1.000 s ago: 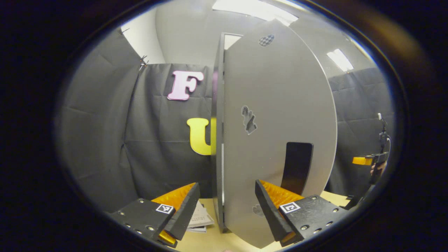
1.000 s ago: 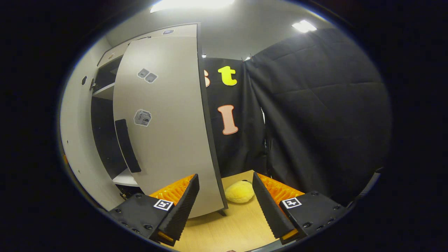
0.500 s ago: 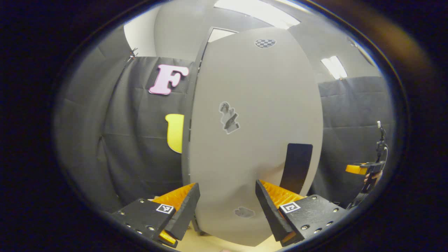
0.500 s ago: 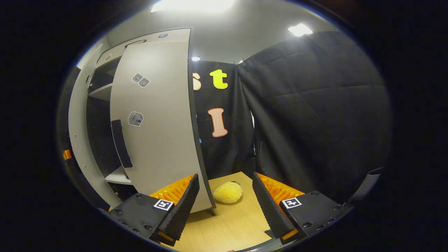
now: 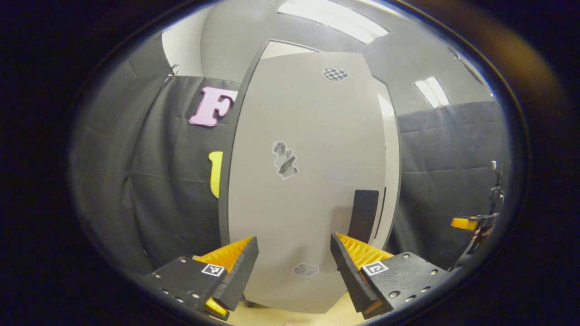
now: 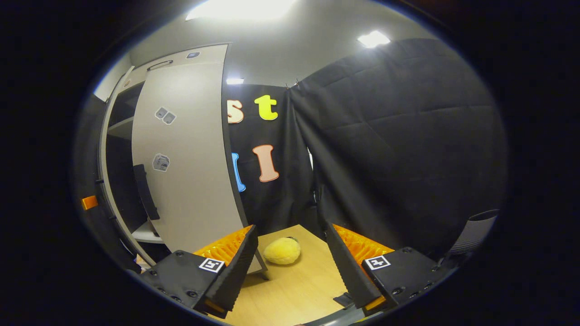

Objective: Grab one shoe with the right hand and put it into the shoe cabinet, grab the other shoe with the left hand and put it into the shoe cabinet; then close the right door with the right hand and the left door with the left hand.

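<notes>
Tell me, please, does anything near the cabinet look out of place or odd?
One thing: a yellow plush-looking lump lies on the wooden floor beside the cabinet's right door, which stands partly open. It does not look like a shoe. The left door shows nothing askew or damaged.

The left gripper (image 5: 293,267) points level ahead, its 2 fingers spread wide with nothing between them. The right gripper (image 6: 290,262) is likewise level, its 2 fingers wide apart and holding nothing.
</notes>
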### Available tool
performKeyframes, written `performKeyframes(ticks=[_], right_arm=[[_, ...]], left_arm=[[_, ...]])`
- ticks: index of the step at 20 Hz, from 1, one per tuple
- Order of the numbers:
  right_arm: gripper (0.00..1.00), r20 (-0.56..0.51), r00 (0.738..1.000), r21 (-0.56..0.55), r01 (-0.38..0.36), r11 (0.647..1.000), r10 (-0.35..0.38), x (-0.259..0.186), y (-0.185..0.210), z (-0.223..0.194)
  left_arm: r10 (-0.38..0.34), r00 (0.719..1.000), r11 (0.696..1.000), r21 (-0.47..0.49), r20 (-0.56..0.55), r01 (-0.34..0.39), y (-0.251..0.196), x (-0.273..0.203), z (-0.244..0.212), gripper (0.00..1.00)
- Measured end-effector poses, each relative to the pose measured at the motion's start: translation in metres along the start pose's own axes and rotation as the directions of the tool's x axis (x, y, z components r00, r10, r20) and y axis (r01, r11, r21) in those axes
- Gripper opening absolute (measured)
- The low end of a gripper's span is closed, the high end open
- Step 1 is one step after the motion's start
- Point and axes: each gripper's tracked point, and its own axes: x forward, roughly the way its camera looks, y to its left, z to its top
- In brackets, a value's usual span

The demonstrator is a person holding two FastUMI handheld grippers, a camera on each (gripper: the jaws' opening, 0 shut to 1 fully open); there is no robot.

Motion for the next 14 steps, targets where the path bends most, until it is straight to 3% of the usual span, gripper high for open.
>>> performKeyframes(ticks=[5,14], right_arm=[[0.96,0.005,0.994,-0.009,-0.106,0.994,0.107,0.010,0.040,0.003],[0.96,0.038,0.956,-0.060,-0.290,0.955,0.292,0.012,0.112,0.009]], left_arm=[[0.137,0.990,0.989,0.044,0.017,-0.138,0.020,-0.047,-0.004,0.99],[0.288,0.957,0.954,0.079,0.034,-0.290,0.045,-0.122,-0.027,0.99]])
